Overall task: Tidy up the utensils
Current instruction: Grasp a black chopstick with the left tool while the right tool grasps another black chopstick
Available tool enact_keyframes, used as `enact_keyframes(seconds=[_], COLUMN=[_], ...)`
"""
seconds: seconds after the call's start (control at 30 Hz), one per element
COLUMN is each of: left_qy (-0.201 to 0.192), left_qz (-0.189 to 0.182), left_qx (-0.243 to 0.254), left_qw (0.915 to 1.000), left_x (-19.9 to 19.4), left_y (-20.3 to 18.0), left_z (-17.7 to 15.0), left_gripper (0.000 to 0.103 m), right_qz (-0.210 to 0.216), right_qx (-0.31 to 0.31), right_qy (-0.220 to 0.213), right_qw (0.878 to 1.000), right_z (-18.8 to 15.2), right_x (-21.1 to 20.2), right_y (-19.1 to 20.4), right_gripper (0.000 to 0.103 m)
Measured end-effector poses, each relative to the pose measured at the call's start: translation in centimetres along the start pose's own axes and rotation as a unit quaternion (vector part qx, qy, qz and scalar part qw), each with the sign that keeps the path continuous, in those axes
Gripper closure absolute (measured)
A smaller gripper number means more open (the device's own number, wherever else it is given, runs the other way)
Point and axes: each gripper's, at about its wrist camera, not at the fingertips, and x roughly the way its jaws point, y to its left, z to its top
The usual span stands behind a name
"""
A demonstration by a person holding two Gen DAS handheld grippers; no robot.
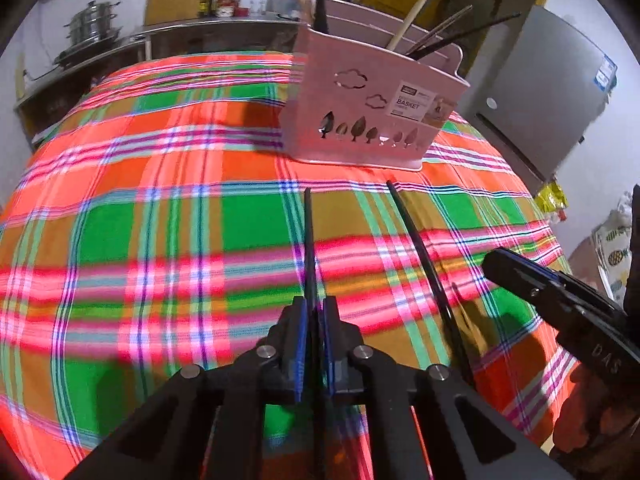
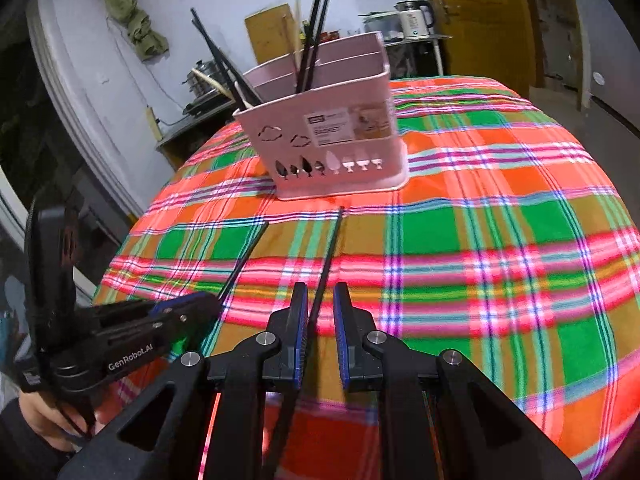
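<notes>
Plaid tablecloth (image 1: 160,220) in orange, green and pink covers the table; beyond it a shelf with stacked steel pots (image 1: 94,24), a yellow door (image 2: 480,20) and a grey refrigerator (image 1: 552,92); an electric kettle (image 2: 416,20) stands on a side table. Pink utensil basket (image 2: 332,140) stands upright on the cloth, black chopsticks and wooden utensils leaning out of its compartments. Left gripper (image 1: 316,312) tilts steeply downward toward the cloth, jaws closed on a black chopstick (image 1: 309,240), whose long axis runs straight ahead from the pads, tip pointing toward the basket and stopping short of its base. Right gripper (image 2: 320,300) enters beside it at a shallower tilt, a hand (image 2: 44,416) visible on the left gripper's handle; its jaws stand slightly apart with a second black chopstick (image 2: 330,256) between them, touching the left pad; whether it is clamped cannot be told; its axis likewise points toward the basket, tip near the base.
</notes>
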Motion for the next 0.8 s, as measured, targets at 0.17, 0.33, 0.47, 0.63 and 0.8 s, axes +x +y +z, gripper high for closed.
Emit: enact_keyframes(seconds=[0.17, 0.33, 0.47, 0.63, 0.8], left_qy=[0.01, 0.003, 0.002, 0.005, 0.005], left_qz=[-0.003, -0.005, -0.008, 0.0, 0.013], left_qx=[0.022, 0.033, 0.03, 0.041, 0.061], left_qw=[0.9997, 0.9994, 0.9995, 0.9991, 0.998], left_x=[1.5, 2.1, 2.4, 3.0, 3.3], left_y=[-0.1, 0.1, 0.4, 0.2, -0.4], left_z=[1.8, 2.8, 3.3, 4.3, 4.5], left_gripper=[0.096, 0.096, 0.096, 0.096, 0.096], right_qz=[-0.001, -0.006, -0.015, -0.025, -0.031], right_qx=[-0.012, -0.015, -0.02, -0.019, -0.021], right_qy=[0.017, 0.037, 0.049, 0.06, 0.068], right_qw=[1.0, 0.999, 0.998, 0.998, 0.997], right_z=[1.0, 1.6, 2.1, 2.8, 3.2], right_x=[2.3, 4.4, 5.8, 7.2, 7.8], right_y=[0.5, 0.5, 0.7, 0.6, 0.9], right_gripper=[0.09, 0.09, 0.09, 0.09, 0.09])
